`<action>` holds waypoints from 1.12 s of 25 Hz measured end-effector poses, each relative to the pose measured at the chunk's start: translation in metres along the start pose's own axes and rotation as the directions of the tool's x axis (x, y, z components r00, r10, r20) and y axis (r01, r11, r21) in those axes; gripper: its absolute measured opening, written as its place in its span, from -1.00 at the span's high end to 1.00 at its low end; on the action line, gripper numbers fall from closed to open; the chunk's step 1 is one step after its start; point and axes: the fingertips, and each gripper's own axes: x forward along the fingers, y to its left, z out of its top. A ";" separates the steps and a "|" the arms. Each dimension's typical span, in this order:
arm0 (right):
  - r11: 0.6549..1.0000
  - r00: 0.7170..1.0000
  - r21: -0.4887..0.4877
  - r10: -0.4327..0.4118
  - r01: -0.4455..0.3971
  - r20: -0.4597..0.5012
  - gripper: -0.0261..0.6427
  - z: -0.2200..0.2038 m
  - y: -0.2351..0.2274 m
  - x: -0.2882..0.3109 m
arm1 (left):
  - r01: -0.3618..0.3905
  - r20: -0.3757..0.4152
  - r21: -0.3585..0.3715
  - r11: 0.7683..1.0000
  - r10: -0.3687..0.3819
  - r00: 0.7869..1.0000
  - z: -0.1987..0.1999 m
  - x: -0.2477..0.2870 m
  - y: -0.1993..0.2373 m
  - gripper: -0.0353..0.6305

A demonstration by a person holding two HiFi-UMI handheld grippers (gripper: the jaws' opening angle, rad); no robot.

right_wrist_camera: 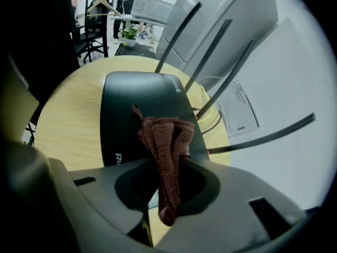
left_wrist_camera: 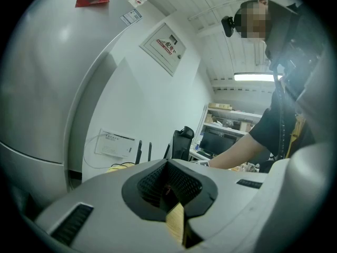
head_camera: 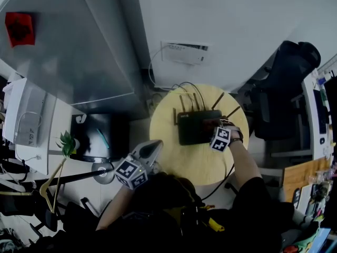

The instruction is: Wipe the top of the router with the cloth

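The person is standing over a small round wooden table (head_camera: 181,165), with a two-jaw gripper in each hand. The black router (head_camera: 196,125) is sitting a little past the table's middle, toward twelve o'clock. Its thin antennas (right_wrist_camera: 210,51) are rising along its far edge and its three o'clock side.

The right gripper (right_wrist_camera: 164,177) is hovering at the router's four o'clock corner, with its marker cube facing up. Its tongs are pressing together on a reddish-brown cloth (right_wrist_camera: 166,146). One end of the bunched cloth is hanging down between the pads. The other end is spilling forward over the router's glossy top, on the side nearer the antennas. From where I am standing, I cannot tell how firmly the cloth is bearing on the casing.

The left gripper (head_camera: 152,147) is hanging just off the table's rim at about eight o'clock, well apart from the router. It is pointing up toward the wall. Its tongs are pressing together with nothing between the ribbed pads.

A white wall box (head_camera: 184,52) with a looping cable is hanging on the wall beyond the table at twelve o'clock. A dark office chair (head_camera: 284,88) is standing at about two o'clock. A small green plant (head_camera: 67,143) is sitting out at nine o'clock.
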 end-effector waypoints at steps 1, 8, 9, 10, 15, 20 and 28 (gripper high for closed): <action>1.000 1.000 0.005 0.011 -0.011 -0.005 0.72 -0.001 0.003 -0.002 | 0.006 0.003 0.001 1.000 -0.006 1.000 0.001 0.000 -0.001 0.90; 0.997 0.998 0.055 0.048 -0.047 -0.029 0.72 -0.010 0.027 -0.013 | 0.042 0.027 0.014 0.999 -0.042 0.999 0.008 0.002 -0.006 0.90; 0.997 0.998 0.061 0.047 -0.045 -0.031 0.72 -0.012 0.030 -0.014 | 0.048 0.029 0.015 0.999 -0.048 0.998 0.010 0.003 -0.007 0.90; 0.997 0.998 0.068 0.046 -0.044 -0.031 0.72 -0.013 0.034 -0.015 | 0.056 0.030 0.014 0.998 -0.056 0.998 0.012 0.005 -0.009 0.90; 0.994 0.999 0.103 0.041 -0.038 -0.029 0.72 -0.018 0.047 -0.022 | 0.097 0.025 0.024 0.995 -0.097 0.995 0.014 0.011 -0.017 0.90; 0.990 0.999 0.136 0.029 -0.024 -0.031 0.72 -0.020 0.058 -0.026 | 0.120 0.027 0.023 0.993 -0.120 0.992 0.014 0.014 -0.020 0.90; 0.984 0.999 0.181 0.013 -0.007 -0.033 0.72 -0.022 0.070 -0.032 | 0.140 0.032 0.025 0.990 -0.141 0.990 0.016 0.016 -0.021 0.90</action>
